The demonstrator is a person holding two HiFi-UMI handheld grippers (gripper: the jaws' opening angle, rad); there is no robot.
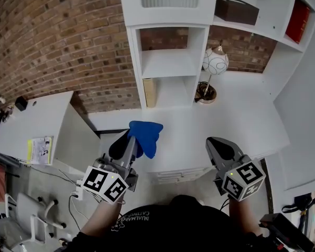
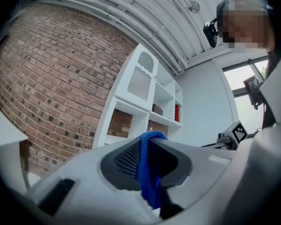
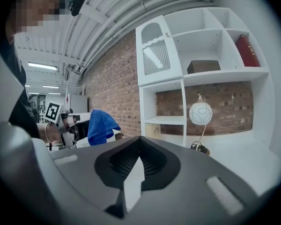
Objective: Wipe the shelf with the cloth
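Note:
A blue cloth (image 1: 146, 135) hangs from the tip of my left gripper (image 1: 127, 140), which is shut on it above the front edge of the white desk top (image 1: 241, 119). Between the left jaws the cloth (image 2: 149, 168) shows as a pinched blue fold. My right gripper (image 1: 219, 147) is held over the desk's front edge to the right, shut with nothing in it. The white shelf unit (image 1: 170, 62) stands at the back of the desk. From the right gripper view, the cloth (image 3: 101, 124) and the shelf unit (image 3: 196, 78) are both visible.
A lamp with a white patterned globe (image 1: 215, 61) stands on the desk by the shelf. A dark box (image 1: 236, 9) and a red book (image 1: 298, 21) sit in upper compartments. A tan item (image 1: 150, 92) stands in the lower cubby. A grey side table (image 1: 34, 125) is at left.

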